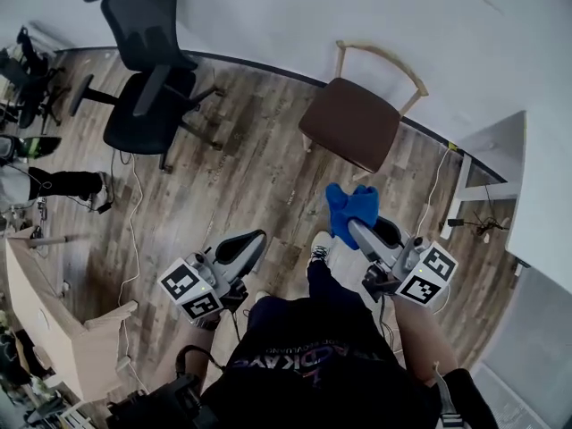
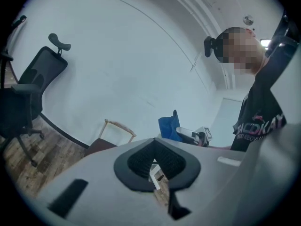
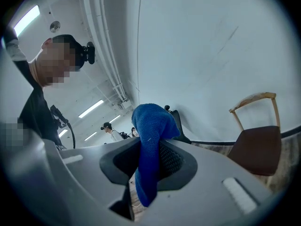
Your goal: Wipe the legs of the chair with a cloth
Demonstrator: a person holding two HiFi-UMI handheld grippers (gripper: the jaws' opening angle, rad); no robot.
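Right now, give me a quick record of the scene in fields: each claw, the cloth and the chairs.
left claw: shut, nothing in it
right claw: shut on the blue cloth
wooden chair: upright by the wall, brown seat, ahead of the right claw
wiping: not begun, blue cloth not touching the wooden chair
office chair: black, off to the left
floor: wood planks

Cloth (image 1: 350, 206): solid blue. Chair (image 1: 350, 123): dark brown seat, pale wood frame. Left claw (image 1: 243, 247) and right claw (image 1: 365, 228): grey bodies with black ribbed pads. Each carries a cube (image 1: 190, 290) patterned with black-and-white square markers. Office chair (image 1: 147, 79): black throughout. Floor (image 1: 241, 168): grey-brown wood-grain planks. Wall (image 1: 295, 16): plain white, with black skirting (image 1: 259, 65) along its foot. Shirt (image 1: 313, 356): black with pinkish print.
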